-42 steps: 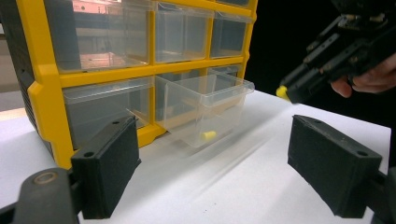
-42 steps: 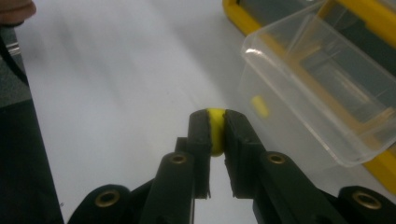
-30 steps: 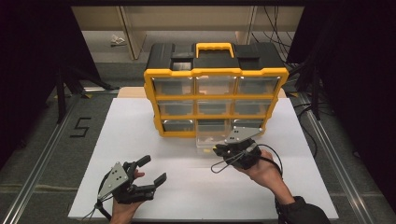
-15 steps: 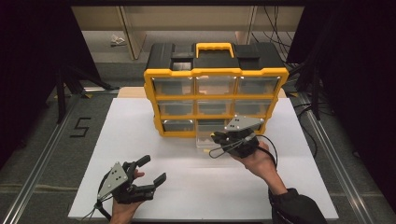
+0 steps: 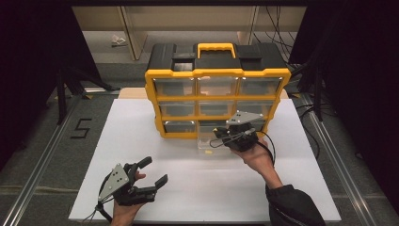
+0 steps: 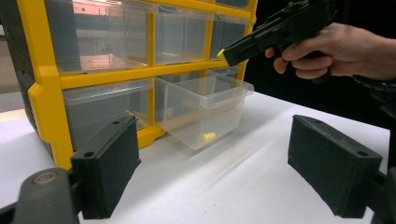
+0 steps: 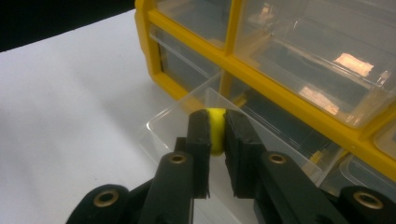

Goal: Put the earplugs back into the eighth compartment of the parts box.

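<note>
Right tool [image 7: 216,133] is clamped tight on a small yellow piece [image 7: 215,126], hovering over the pulled-out clear drawer [image 6: 201,109] mid-frame, probably lined up to drop it in. One yellow bit [image 6: 208,136] already sits inside. Left tool [image 5: 149,175] rests wide open, holding nothing, at lower left on the table [image 5: 197,188], out of the way.

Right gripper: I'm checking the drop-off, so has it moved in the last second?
Yes. In the high view the right gripper has moved forward, from the bare table toward the yellow organizer, and now sits over its pulled-out drawer.
</note>
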### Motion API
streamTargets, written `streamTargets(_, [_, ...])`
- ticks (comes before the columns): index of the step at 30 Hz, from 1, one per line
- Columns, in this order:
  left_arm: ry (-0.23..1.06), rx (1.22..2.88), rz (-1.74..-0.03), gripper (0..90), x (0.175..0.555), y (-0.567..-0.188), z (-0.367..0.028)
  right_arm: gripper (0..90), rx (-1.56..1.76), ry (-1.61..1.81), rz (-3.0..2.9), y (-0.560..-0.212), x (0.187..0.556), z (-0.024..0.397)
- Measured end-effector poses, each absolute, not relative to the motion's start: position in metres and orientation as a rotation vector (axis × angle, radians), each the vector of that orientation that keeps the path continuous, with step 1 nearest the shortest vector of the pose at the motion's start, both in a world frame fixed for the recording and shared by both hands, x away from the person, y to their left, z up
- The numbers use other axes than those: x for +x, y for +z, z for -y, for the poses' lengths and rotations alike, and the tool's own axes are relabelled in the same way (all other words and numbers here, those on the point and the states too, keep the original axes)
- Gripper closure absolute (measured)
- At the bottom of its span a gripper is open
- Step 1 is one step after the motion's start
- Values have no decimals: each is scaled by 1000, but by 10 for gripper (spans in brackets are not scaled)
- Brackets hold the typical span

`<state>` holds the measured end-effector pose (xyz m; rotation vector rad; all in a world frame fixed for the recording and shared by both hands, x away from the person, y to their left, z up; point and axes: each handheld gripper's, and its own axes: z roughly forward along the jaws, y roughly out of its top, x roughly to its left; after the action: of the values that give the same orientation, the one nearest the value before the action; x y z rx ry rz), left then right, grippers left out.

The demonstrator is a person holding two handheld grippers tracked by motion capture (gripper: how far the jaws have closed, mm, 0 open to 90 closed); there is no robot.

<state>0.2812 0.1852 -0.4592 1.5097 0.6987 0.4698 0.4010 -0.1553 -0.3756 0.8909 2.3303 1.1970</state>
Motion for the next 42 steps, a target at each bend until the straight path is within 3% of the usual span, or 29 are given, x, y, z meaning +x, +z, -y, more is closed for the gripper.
streamTargets(5, [468,1510,-698,162,281,-459,-185,796,920,1184,-2321,-384,410,152])
streamTargets(18, [469,1509,-698,162,281,-459,-185,500,978,1302,-2260,-374,407,165])
streamTargets(42, [442,1520,-693,160,282,-459,-184,330,838,1557,-2167,-364,351,162])
